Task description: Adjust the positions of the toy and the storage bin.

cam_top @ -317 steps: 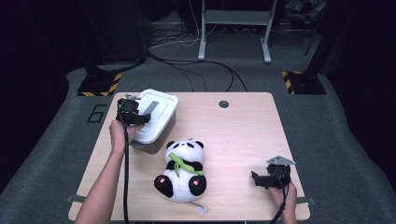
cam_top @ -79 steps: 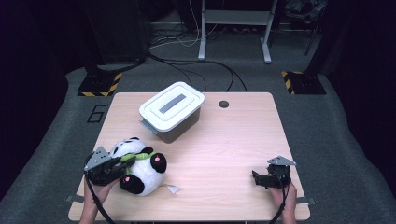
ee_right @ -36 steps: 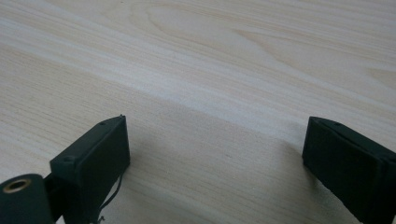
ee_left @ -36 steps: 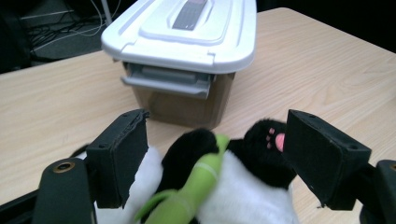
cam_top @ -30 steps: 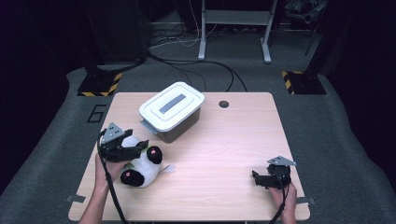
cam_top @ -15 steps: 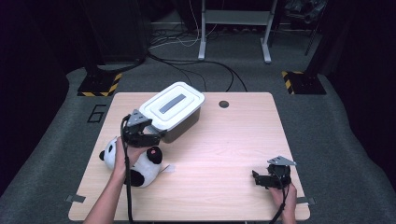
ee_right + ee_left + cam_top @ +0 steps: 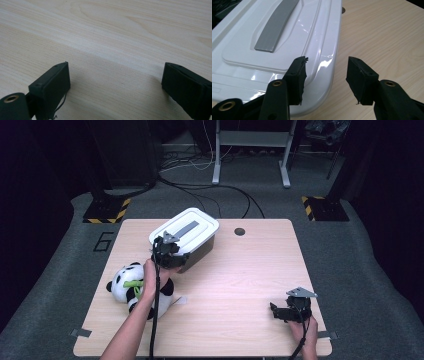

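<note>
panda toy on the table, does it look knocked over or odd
Yes. The panda plush lies tipped on its side near the table's left edge, not sitting upright, beside the person's left forearm. The lidded white box looks closed and undamaged.

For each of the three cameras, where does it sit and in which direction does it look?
High view: above the table, looking down; both forearms, left tool, right tool.
Left gripper view: on the left tool, facing the white box lid; its black jaws astride the lid's edge.
Right gripper view: on the right tool, facing bare wood; jaws apart.
Shared: lid, tabletop.
</note>
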Action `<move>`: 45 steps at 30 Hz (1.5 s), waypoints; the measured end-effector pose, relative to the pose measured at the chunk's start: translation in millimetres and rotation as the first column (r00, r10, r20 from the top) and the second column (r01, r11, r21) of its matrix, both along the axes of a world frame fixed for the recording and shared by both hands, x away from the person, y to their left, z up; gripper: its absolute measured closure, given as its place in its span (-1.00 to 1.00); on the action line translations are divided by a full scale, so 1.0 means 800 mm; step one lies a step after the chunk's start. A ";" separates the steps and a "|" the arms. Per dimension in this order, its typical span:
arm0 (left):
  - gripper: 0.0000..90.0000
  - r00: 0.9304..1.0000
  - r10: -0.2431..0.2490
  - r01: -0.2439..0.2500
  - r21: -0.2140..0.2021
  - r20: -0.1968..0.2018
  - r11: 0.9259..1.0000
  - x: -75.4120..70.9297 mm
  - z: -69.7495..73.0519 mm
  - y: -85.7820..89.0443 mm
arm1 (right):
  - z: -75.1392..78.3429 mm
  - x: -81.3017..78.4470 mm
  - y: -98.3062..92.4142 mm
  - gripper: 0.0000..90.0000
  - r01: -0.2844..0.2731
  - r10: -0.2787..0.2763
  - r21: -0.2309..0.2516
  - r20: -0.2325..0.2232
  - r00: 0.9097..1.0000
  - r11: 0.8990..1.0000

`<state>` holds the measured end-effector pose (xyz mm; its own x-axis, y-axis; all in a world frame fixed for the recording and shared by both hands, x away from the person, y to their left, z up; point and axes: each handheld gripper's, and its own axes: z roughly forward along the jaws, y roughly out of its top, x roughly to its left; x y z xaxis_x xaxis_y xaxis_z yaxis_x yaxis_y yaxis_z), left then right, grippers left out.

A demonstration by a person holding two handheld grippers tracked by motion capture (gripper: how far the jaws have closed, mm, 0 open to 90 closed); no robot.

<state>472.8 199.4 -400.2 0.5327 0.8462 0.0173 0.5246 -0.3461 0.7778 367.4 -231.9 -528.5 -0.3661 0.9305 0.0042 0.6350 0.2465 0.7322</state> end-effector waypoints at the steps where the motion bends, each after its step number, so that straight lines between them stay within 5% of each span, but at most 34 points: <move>1: 0.15 1.000 0.005 -0.005 -0.001 0.006 1.000 0.000 -0.001 0.000 | 0.000 0.000 0.000 -0.83 0.000 0.000 0.000 0.000 1.000 1.000; 5: 0.17 1.000 0.026 -0.026 0.024 -0.003 0.999 -0.002 0.001 0.001 | 0.000 0.000 0.000 -0.83 -0.001 0.001 0.001 0.000 1.000 1.000; 11: 0.23 0.999 0.042 -0.042 -0.001 0.005 0.999 -0.003 -0.001 0.006 | 0.000 0.000 0.000 -0.83 0.000 0.000 -0.002 0.000 1.000 1.000; 14: 0.27 1.000 0.006 -0.008 -0.076 -0.023 0.997 -0.003 -0.002 0.005 | 0.000 0.000 0.000 -0.83 0.000 0.000 -0.002 0.000 1.000 1.000; 18: 0.31 1.000 -0.007 0.005 -0.093 -0.025 0.996 -0.004 -0.003 -0.002 | 0.000 0.000 0.000 -0.83 0.000 0.000 -0.002 0.000 1.000 1.000; 22: 0.30 1.000 0.000 0.000 -0.063 -0.009 0.998 -0.002 -0.002 -0.004 | 0.000 0.000 0.000 -0.83 0.000 0.000 -0.002 0.000 1.000 1.000; 25: 0.18 1.000 0.000 0.000 0.003 0.000 1.000 -0.001 0.000 -0.002 | 0.000 0.000 0.000 -0.82 -0.001 0.001 0.000 0.000 1.000 1.000; 29: -0.03 1.000 -0.012 0.010 0.075 0.022 0.997 -0.002 -0.001 -0.001 | 0.000 0.000 0.000 -0.82 -0.001 0.001 0.000 0.001 1.000 1.000; 34: 0.02 0.998 -0.037 0.029 0.143 0.048 0.989 -0.009 -0.003 -0.005 | 0.000 0.000 0.000 -0.82 -0.001 0.001 -0.002 0.001 1.000 1.000; 37: 0.14 0.997 -0.040 0.033 0.112 0.061 0.993 -0.010 -0.005 -0.001 | 0.000 0.000 0.000 -0.82 -0.002 0.002 -0.002 0.001 1.000 1.000; 39: 0.25 0.997 -0.054 0.053 0.020 0.046 0.998 -0.009 -0.006 0.001 | 0.000 0.000 0.000 -0.82 -0.001 0.001 -0.002 0.000 1.000 1.000; 45: 0.25 0.998 -0.038 0.038 -0.004 0.043 0.999 -0.011 -0.007 -0.009 | 0.000 0.000 0.000 -0.82 -0.001 0.001 -0.001 0.001 1.000 1.000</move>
